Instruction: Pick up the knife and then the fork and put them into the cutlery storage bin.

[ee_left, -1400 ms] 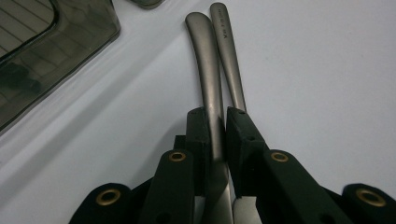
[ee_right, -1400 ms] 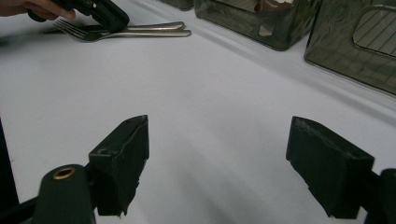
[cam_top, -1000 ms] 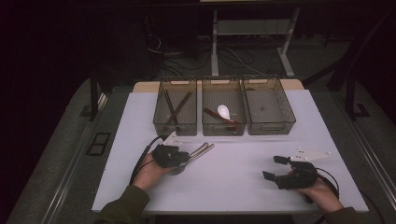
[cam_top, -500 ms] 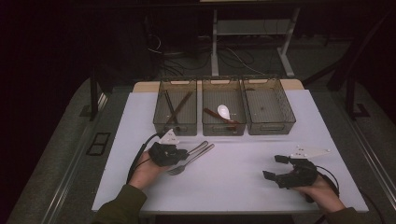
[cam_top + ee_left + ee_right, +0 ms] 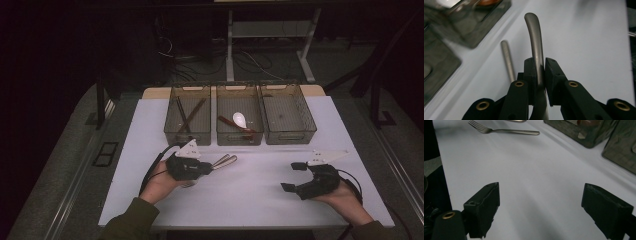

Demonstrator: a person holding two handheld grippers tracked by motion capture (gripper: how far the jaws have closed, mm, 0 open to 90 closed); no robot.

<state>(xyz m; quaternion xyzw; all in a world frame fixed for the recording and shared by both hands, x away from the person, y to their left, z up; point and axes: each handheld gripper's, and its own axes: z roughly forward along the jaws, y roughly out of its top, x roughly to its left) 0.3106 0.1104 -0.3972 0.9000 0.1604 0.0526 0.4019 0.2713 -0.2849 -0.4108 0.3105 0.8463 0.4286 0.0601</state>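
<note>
Spoon handle (image 5: pixel 535 47) clamped, left jaws | fork (image 5: pixel 506 130) beside | bins (image 5: pixel 239 120) ahead

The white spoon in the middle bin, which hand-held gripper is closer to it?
Left. The left hand-held gripper sits just in front of the white spoon; the right hand-held gripper is farther off to the right.
</note>
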